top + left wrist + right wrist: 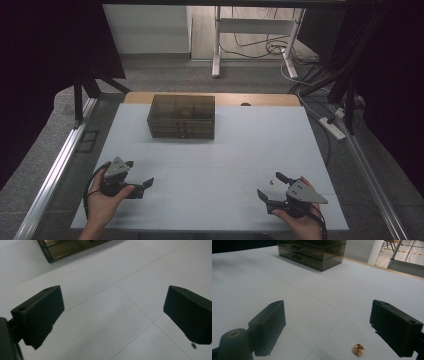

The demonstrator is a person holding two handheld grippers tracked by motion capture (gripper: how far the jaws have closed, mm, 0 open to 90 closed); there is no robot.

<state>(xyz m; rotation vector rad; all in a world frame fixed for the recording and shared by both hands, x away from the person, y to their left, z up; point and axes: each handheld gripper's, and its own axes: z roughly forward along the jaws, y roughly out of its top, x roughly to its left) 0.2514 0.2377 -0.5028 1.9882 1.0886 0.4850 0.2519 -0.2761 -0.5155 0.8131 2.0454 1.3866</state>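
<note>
1. The left gripper (140,175) rests near the table's (210,150) front left corner, held in a hand (102,202). Its jaws stand wide apart with nothing between them; its own view shows bare white surface in the gap.
2. The right gripper (270,186) sits near the front right, held in the other hand (300,222). Its jaws are also spread wide, gripping nothing.
3. A small gold trinket (358,349) lies on the table between the right jaws, closer to the one on the right of that gripper's view and touching neither. It may be a ring, but it is too small to tell. From above it is a tiny speck (271,182) just beside the jaw tip.
4. A smoky translucent drawer box (181,116) stands at the far middle of the table, well apart from both grippers, its drawers shut.
</note>
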